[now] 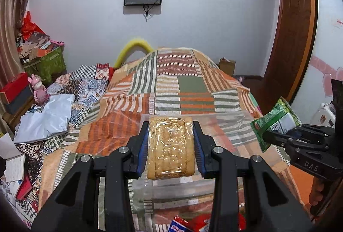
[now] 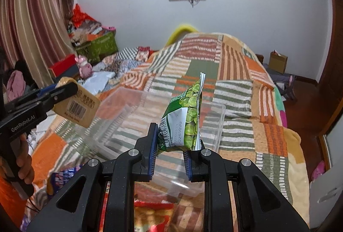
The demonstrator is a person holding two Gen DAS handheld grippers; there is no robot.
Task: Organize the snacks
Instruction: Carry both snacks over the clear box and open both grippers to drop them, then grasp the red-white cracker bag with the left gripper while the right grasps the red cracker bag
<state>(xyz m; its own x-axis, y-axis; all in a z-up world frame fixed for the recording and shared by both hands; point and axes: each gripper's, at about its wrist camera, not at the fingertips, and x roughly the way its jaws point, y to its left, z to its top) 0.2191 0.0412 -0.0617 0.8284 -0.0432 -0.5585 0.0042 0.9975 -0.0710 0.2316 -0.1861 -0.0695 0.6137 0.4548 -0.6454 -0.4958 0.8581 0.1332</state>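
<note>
overhead, left gripper (image 1: 170,146) pinches a wrapped cake (image 1: 170,147), right gripper (image 2: 169,153) a green packet (image 2: 184,120), seemingly above the clear bin's (image 2: 221,118) rim.

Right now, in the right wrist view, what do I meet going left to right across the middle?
Left gripper holding the tan biscuit pack → clear plastic container → green pea snack bag in the right gripper.

Two claws are in sight: the left claw (image 1: 170,141) and the right claw (image 2: 169,153). One tan cake pack (image 1: 170,147) and one green pea packet (image 2: 184,122) are up off the bed (image 1: 193,86). One clear plastic box (image 2: 133,116) lies on the bed. At the bed's near edge lie one blue-and-red wrapper (image 1: 182,224) and one red-and-yellow bag (image 2: 154,217).
</note>
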